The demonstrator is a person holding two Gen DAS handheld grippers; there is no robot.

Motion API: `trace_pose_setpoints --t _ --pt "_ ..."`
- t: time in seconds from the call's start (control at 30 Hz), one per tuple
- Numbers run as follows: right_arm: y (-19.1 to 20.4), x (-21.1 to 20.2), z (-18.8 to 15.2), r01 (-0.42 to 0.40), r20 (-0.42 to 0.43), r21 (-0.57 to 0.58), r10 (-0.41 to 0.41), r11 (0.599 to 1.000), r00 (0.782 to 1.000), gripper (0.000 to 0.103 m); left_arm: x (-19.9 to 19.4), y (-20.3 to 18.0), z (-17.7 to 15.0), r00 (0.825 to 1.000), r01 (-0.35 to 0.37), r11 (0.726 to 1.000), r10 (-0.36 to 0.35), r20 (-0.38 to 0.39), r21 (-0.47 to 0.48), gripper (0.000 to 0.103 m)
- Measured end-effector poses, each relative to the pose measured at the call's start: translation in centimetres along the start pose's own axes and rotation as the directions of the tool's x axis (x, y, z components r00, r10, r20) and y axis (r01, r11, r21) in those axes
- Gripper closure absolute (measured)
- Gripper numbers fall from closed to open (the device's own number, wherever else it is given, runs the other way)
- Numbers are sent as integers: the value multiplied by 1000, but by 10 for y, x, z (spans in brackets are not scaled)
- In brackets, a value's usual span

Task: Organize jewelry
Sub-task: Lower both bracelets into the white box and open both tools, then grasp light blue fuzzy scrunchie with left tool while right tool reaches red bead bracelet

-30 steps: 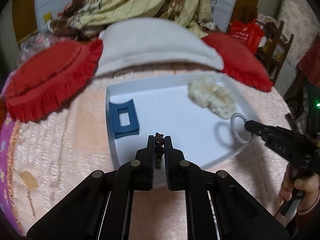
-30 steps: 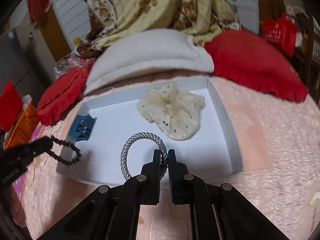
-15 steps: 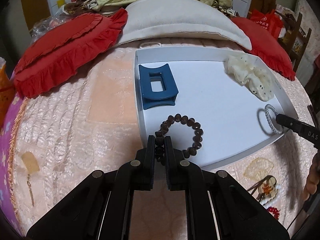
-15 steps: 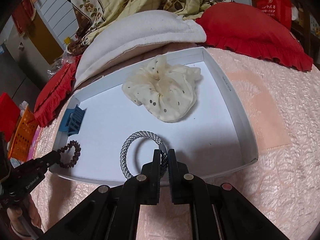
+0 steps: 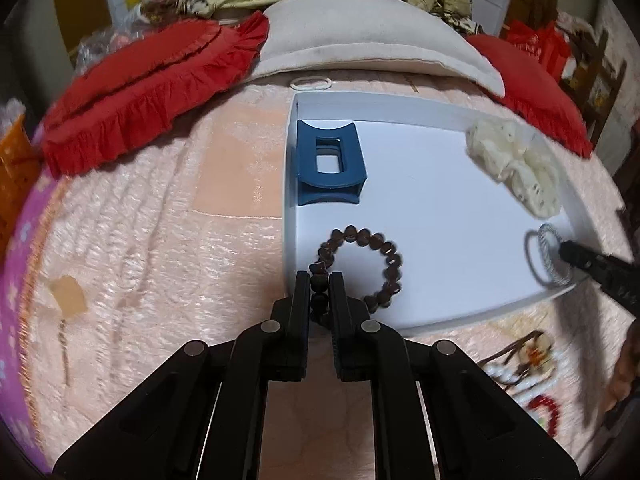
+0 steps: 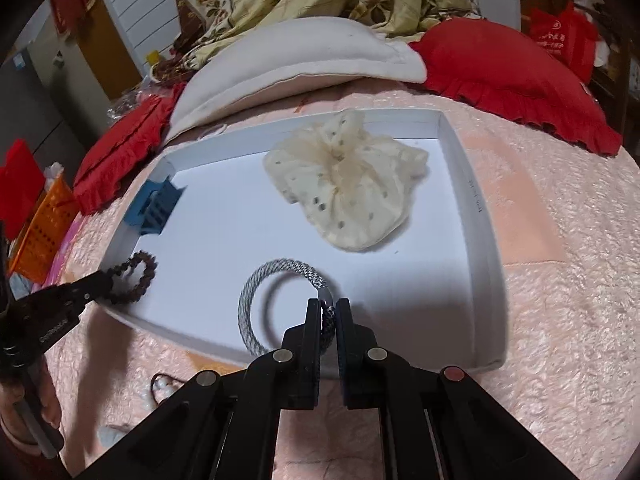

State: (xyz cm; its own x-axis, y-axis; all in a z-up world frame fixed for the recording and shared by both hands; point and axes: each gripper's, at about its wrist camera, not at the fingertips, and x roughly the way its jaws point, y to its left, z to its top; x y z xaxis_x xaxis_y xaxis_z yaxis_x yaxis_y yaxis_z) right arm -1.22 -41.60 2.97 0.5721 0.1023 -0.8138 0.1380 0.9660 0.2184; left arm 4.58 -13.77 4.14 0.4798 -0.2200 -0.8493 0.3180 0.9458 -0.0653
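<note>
A shallow white tray (image 5: 436, 110) (image 6: 478, 216) lies on the pink bedspread. My left gripper (image 5: 319, 280) is shut on a brown bead bracelet (image 5: 384, 250), which hangs over the tray's near left corner; the right wrist view shows that bracelet (image 6: 138, 276) at the tray's left edge. My right gripper (image 6: 329, 306) is shut on a grey braided hair tie (image 6: 256, 286), held just over the tray's front part; this hair tie (image 5: 550, 258) also shows at the far right. In the tray lie a blue claw clip (image 5: 330, 170) (image 6: 156, 206) and a cream scrunchie (image 5: 516, 164) (image 6: 348, 184).
Red ruffled cushions (image 5: 148, 88) (image 6: 512, 68) and a white pillow (image 5: 372, 36) lie behind the tray. More jewelry, with white and red beads (image 5: 532, 380), lies on the bedspread in front of the tray. An orange basket (image 6: 44, 224) stands at the left.
Both grippers have sunk toward the tray. The bracelet now hangs over the tray's near left corner, and the hair tie has come lower over the tray's front.
</note>
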Motion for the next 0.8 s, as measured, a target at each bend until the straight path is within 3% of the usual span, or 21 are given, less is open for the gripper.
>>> trace_pose_setpoints --t 0.23,0.37,0.43,0.5,0.67,0.8 --pt "-17 1 7 -96 11 94 95 991 995 96 -9 6 3 992 123 989 -122 13 -88 90" --pt "-16 0 7 -99 18 93 97 991 995 96 -22 5 1 989 140 986 -135 58 -87 67" --pt "-14 -4 7 -91 25 93 90 991 996 86 -34 6 -1 985 147 985 -138 100 -95 64" --pt "-13 -15 6 -105 54 96 101 990 993 76 -46 6 -3 983 150 984 -137 124 -95 64" --pt "-2 -57 -8 -140 99 43 136 989 986 76 -86 1 -26 979 115 993 -108 171 -36 63" --pt "6 -79 -44 -194 55 -5 194 981 979 76 -102 -8 -57 984 67 997 -72 163 37 60"
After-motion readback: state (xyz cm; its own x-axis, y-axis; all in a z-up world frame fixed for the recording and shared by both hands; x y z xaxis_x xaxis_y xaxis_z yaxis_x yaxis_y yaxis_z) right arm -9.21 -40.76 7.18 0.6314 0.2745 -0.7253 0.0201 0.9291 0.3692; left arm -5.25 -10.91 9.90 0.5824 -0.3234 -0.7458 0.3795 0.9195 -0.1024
